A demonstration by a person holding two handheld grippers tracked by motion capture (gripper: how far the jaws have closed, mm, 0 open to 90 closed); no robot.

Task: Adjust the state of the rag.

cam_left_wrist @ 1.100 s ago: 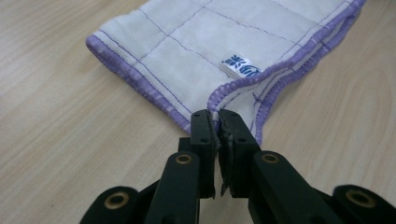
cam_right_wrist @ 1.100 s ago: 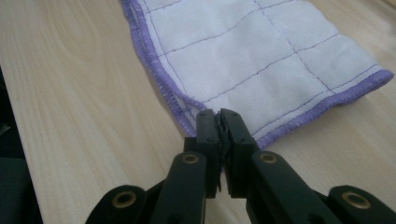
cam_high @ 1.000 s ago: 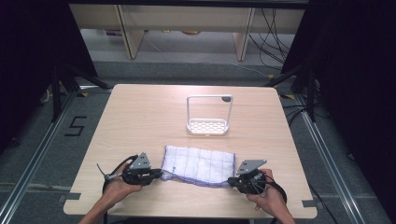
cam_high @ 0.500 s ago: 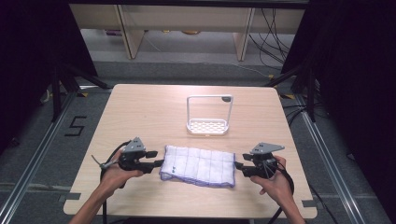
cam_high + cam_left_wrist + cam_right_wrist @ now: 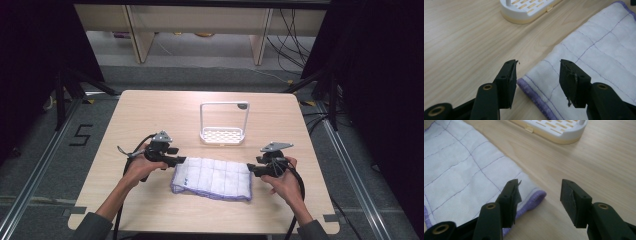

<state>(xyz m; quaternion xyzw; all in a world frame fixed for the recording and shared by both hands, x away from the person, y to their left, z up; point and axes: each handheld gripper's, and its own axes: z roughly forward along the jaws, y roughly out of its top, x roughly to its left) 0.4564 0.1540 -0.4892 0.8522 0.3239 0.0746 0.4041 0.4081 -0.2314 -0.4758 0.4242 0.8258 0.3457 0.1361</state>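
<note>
High view shows our left gripper (image 5: 181,160) and right gripper (image 5: 251,170) flanking the folded cloth (image 5: 212,178), jaws just opened, holding nothing.

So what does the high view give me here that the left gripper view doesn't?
High view alone: both hands, the right gripper, the whole table and the rack's upright white frame. Left gripper view alone: its open jaws astride the cloth's purple-edged corner, pads off the fabric, having just opened. Both: folded white cloth, rack base, left gripper.
</note>
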